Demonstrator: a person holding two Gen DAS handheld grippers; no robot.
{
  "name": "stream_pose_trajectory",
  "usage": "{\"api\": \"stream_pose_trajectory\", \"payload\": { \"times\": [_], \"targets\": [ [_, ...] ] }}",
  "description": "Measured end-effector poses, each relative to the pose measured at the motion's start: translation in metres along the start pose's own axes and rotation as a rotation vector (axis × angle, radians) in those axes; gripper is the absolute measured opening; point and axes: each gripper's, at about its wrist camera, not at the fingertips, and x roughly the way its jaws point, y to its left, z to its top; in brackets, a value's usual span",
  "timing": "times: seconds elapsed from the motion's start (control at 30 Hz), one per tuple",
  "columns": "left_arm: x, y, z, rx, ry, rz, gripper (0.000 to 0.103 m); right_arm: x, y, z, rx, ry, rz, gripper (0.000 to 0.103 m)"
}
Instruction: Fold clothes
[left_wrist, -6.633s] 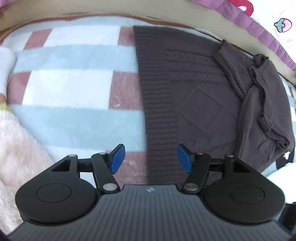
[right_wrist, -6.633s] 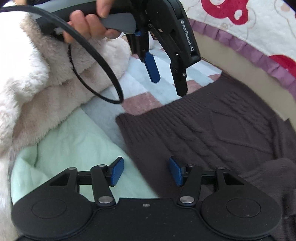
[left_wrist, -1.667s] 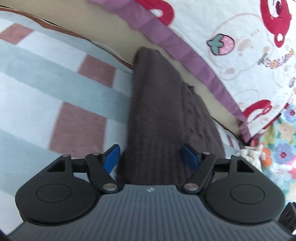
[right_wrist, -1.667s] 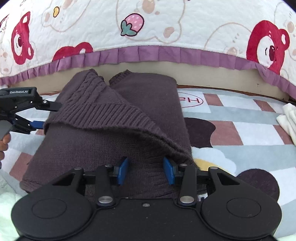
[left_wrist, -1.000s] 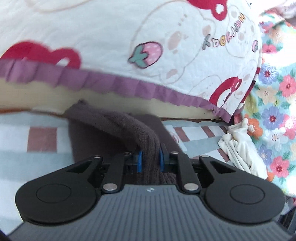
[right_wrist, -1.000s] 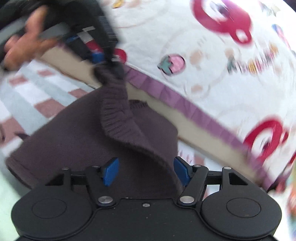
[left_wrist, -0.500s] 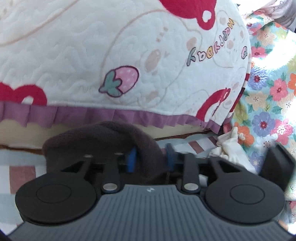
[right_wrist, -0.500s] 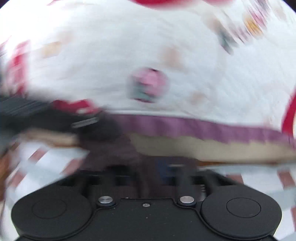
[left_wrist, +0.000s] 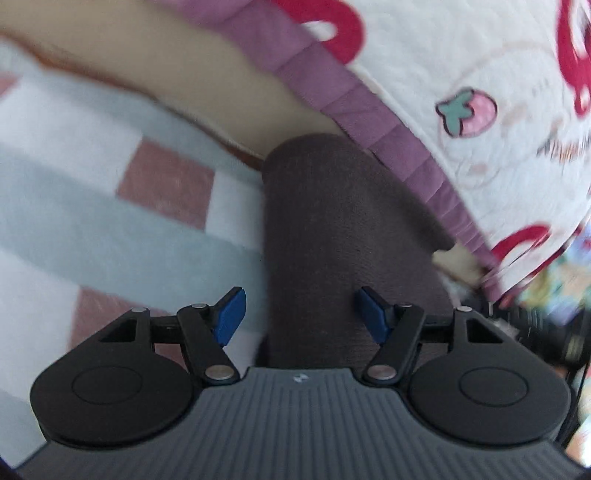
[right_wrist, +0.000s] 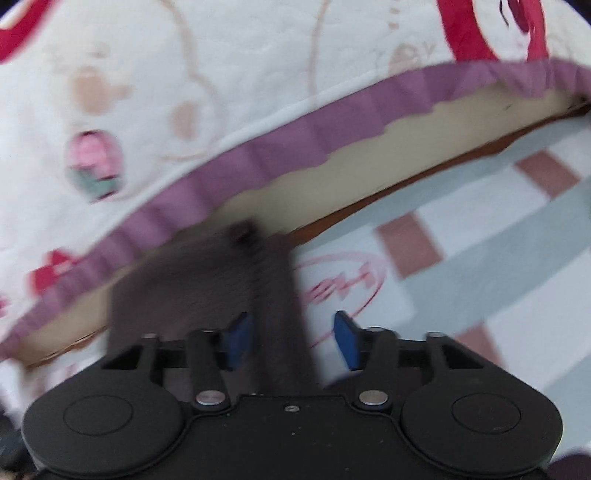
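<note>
A dark brown knit sweater (left_wrist: 343, 236) lies folded into a narrow bundle on the checked blanket (left_wrist: 110, 229), its far end against the quilt's purple frill. My left gripper (left_wrist: 299, 314) is open just above its near end, blue pads either side, holding nothing. In the right wrist view the sweater (right_wrist: 207, 291) is blurred. My right gripper (right_wrist: 293, 341) is open over the sweater's right edge, with the fabric between the pads but not pinched.
A white quilt with red bears and strawberries (left_wrist: 461, 92) and a purple frill (right_wrist: 258, 155) rises behind the sweater. A beige edge (right_wrist: 369, 170) runs under it. Flowered fabric (left_wrist: 569, 273) shows at the far right of the left view.
Both grippers have opened and let go of the sweater fold they carried toward the quilt. The sweater now lies flat and doubled over. Both cameras have tilted down toward the blanket.
</note>
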Motion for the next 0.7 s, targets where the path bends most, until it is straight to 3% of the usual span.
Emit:
{"api": "stream_pose_trajectory", "payload": {
  "times": [0.2,0.3,0.37,0.4,0.47,0.53,0.6,0.7],
  "targets": [
    [0.0,-0.012,-0.017,0.074,0.077,0.016,0.066,-0.049,-0.025,-0.067,-0.026,0.062,0.038,0.066],
    [0.0,-0.019,-0.036,0.11,0.114,0.024,0.067,-0.06,-0.026,-0.092,-0.13,0.1,0.014,0.067],
    [-0.004,-0.025,-0.045,0.151,0.087,0.044,0.067,-0.067,-0.024,-0.107,-0.204,0.11,0.007,0.037],
    [-0.007,-0.03,-0.046,0.192,0.075,0.062,0.067,-0.073,-0.021,-0.112,-0.234,0.098,0.018,0.033],
    [-0.011,-0.04,-0.049,0.278,0.055,0.102,0.068,-0.084,-0.015,-0.116,-0.273,0.07,-0.013,0.011],
    [-0.015,-0.046,-0.05,0.333,0.042,0.132,0.07,-0.089,-0.016,-0.12,-0.29,0.065,-0.06,0.005],
    [-0.015,-0.045,-0.049,0.321,0.044,0.137,0.073,-0.091,-0.021,-0.124,-0.284,0.069,-0.107,0.005],
    [-0.017,-0.023,-0.041,0.144,0.093,0.094,0.076,-0.102,-0.033,-0.124,-0.144,0.062,-0.135,0.013]
  ]
}}
